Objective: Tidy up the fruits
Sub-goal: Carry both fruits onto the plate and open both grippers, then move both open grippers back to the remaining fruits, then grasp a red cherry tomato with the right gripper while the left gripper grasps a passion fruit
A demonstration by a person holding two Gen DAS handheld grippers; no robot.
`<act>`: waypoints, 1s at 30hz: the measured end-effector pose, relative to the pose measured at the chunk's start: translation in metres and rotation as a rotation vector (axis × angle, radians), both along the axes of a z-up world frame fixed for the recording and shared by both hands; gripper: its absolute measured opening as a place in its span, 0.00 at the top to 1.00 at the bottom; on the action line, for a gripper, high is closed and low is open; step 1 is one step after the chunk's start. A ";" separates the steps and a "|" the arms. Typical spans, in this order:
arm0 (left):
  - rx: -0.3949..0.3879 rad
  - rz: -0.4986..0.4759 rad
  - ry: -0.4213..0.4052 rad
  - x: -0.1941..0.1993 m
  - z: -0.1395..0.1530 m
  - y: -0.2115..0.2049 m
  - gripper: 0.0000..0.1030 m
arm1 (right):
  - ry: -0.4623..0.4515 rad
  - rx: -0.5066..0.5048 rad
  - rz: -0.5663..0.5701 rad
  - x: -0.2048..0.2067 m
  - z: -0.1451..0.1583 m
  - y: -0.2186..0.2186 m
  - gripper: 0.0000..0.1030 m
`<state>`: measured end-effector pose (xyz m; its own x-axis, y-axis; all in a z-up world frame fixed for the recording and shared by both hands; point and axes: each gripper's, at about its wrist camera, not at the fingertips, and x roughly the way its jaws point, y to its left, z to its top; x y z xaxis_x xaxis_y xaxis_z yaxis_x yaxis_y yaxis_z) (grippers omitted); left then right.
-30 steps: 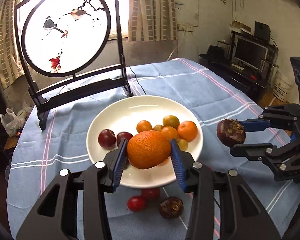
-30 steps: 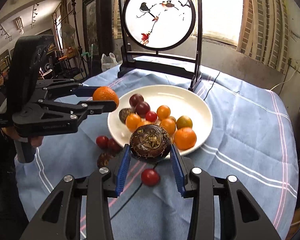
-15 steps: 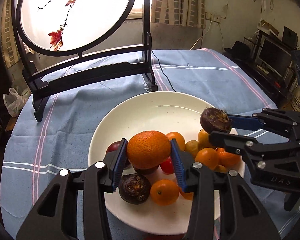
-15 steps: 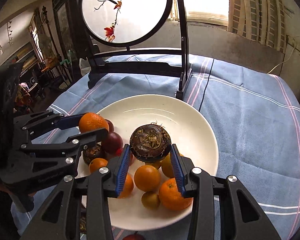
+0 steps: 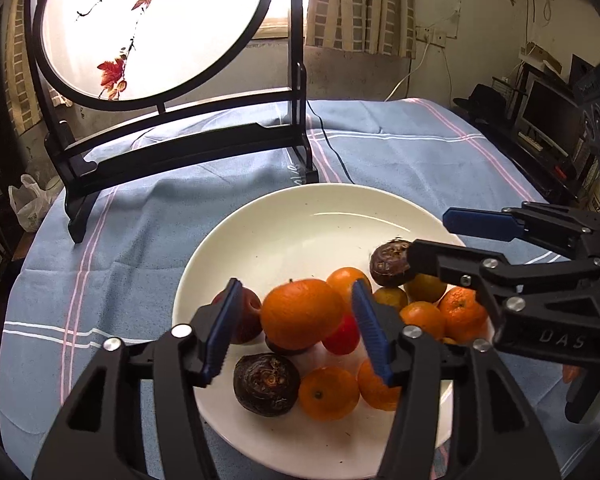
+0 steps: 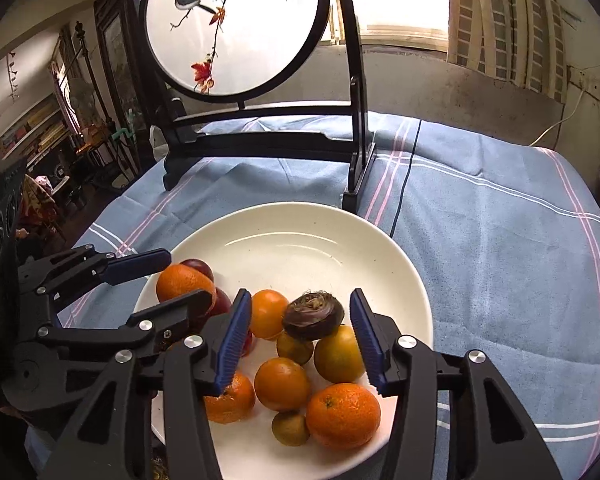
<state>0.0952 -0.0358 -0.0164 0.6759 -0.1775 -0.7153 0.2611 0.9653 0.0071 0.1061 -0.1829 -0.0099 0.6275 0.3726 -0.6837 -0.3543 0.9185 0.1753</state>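
I am opening my left gripper (image 5: 296, 334) over the near side of the white plate (image 5: 300, 216); its blue pads are standing clear of the big orange (image 5: 302, 314), which is now resting on top of the pile of fruit, a dark plum and a red one beneath it. I am opening my right gripper (image 6: 300, 340) too, about halfway wide, and the brown water chestnut (image 6: 313, 316) between its jaws is touching neither pad; it is perching on two small citrus fruits near the plate's right edge. The plate itself is sitting in the middle of the blue striped tablecloth (image 6: 500, 240), just in front of the round painted screen (image 6: 236, 24) on its black stand.

What I am worrying about: both pieces are sitting on rounded fruit, not on the plate's floor. The orange looks top-heavy on its perch, so as I am pulling away a brushing pad could tip it toward the near rim. The chestnut is lying tilted and could slide down between the citrus or bump one loose. My two grippers are also working close together, so a careless retreat could knock them into each other.

As for writing, I am reading "DAS" moulded on my right gripper's body in the left view; the screen's small characters are too blurred to read.
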 end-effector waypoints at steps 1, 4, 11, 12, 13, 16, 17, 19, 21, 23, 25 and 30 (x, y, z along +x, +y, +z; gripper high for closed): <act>-0.003 0.001 -0.016 -0.004 0.004 0.002 0.40 | -0.010 0.013 0.001 -0.005 0.005 -0.004 0.47; -0.019 -0.016 -0.047 -0.018 0.018 0.008 0.40 | -0.042 0.017 0.030 -0.026 0.019 -0.013 0.47; -0.030 -0.096 -0.119 -0.086 0.038 0.015 0.33 | -0.084 -0.084 0.178 -0.114 0.015 -0.020 0.46; -0.026 -0.110 -0.119 -0.097 0.036 0.016 0.33 | -0.075 -0.104 0.202 -0.126 0.008 -0.019 0.46; -0.022 -0.124 -0.115 -0.108 0.032 0.017 0.32 | -0.070 -0.137 0.217 -0.136 -0.001 -0.016 0.46; -0.014 -0.161 -0.079 -0.138 0.014 0.019 0.32 | -0.051 -0.237 0.250 -0.154 -0.028 -0.007 0.47; -0.010 -0.172 -0.060 -0.147 0.007 0.019 0.32 | -0.034 -0.250 0.260 -0.156 -0.036 -0.005 0.47; -0.004 -0.187 -0.027 -0.161 -0.008 0.021 0.32 | -0.024 -0.282 0.266 -0.155 -0.047 0.001 0.52; 0.001 -0.206 0.006 -0.173 -0.020 0.020 0.32 | -0.018 -0.308 0.265 -0.151 -0.054 0.006 0.54; -0.001 -0.216 0.023 -0.179 -0.029 0.018 0.32 | -0.004 -0.320 0.261 -0.144 -0.059 0.009 0.56; -0.011 -0.222 0.050 -0.180 -0.037 0.015 0.32 | 0.019 -0.332 0.252 -0.138 -0.065 0.012 0.59; -0.007 -0.225 0.101 -0.171 -0.056 0.003 0.32 | 0.032 -0.341 0.254 -0.139 -0.069 0.013 0.72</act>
